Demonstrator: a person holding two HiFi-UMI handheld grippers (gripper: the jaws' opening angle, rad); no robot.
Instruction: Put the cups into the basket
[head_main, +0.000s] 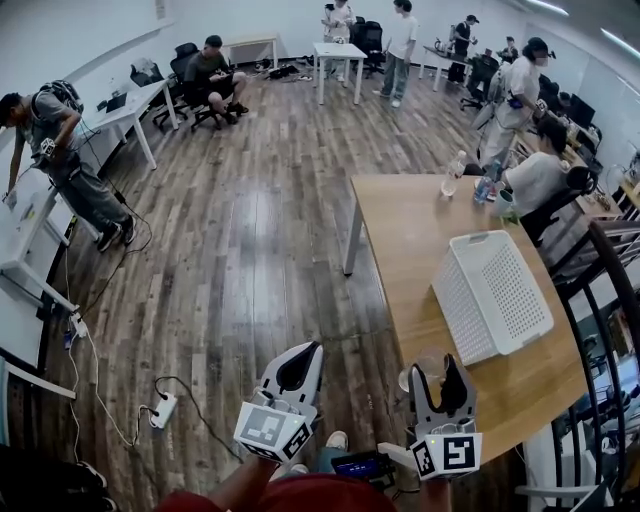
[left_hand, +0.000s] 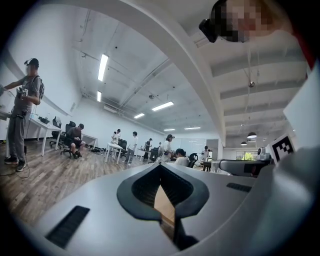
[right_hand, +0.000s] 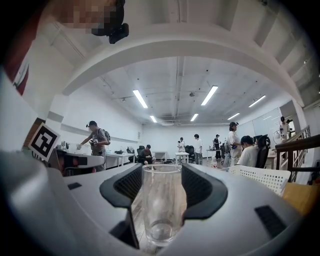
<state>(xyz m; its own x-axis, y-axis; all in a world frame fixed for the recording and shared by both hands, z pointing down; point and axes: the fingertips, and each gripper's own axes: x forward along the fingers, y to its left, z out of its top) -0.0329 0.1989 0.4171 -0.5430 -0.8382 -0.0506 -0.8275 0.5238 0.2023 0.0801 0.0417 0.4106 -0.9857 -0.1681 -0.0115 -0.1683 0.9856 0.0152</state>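
A clear glass cup (right_hand: 162, 210) stands upright between the jaws of my right gripper (right_hand: 162, 175), and the pads touch it on both sides. In the head view this right gripper (head_main: 438, 372) holds the glass cup (head_main: 430, 365) at the near left corner of the wooden table (head_main: 410, 220). Whether the cup rests on the table I cannot tell. The white perforated basket (head_main: 490, 295) lies further along the table, tilted on its side; its rim (right_hand: 260, 176) also shows right of the jaws. My left gripper (head_main: 303, 350) hovers over the floor left of the table, its tips (left_hand: 161, 167) together and holding nothing.
Bottles (head_main: 452, 175) stand at the table's far end beside a seated person (head_main: 535, 180). A black railing (head_main: 610, 300) runs along the table's right side. A power strip (head_main: 163, 408) and cables lie on the wooden floor to the left. Other people and desks are farther off.
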